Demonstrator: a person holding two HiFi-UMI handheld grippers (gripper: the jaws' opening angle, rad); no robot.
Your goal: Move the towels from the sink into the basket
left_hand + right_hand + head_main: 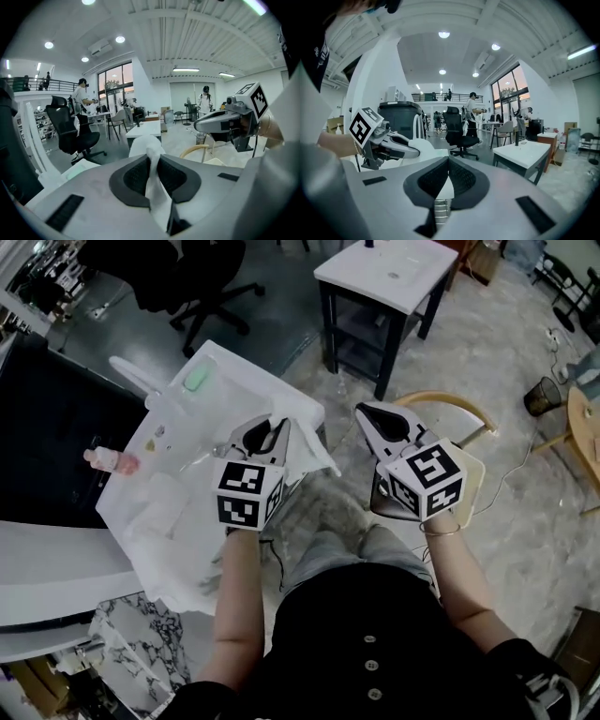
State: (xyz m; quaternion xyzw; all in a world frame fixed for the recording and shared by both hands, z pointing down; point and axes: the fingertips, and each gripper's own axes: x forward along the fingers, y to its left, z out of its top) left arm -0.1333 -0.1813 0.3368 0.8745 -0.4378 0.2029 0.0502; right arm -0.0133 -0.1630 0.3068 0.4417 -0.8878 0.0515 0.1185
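Note:
My left gripper (277, 427) is shut on a white towel (314, 451), held up over the right end of the white sink (234, 367). In the left gripper view the towel (154, 187) runs up between the two black pads and bulges out past the tips. More white towels (164, 521) lie heaped in the sink basin and hang over its front. My right gripper (375, 423) stands shut, with nothing seen held, above a cream basket (473, 474) with a curved wooden handle (450, 401) on the floor. The right gripper view shows the left gripper (389, 143) beside it.
A faucet (131, 376), green soap (197, 379) and a pink bottle (112, 462) sit on the sink top. A dark-framed white table (389, 277) stands ahead, a black office chair (187, 277) at the back left. A small black bin (544, 395) and a round wooden table (586, 442) are right.

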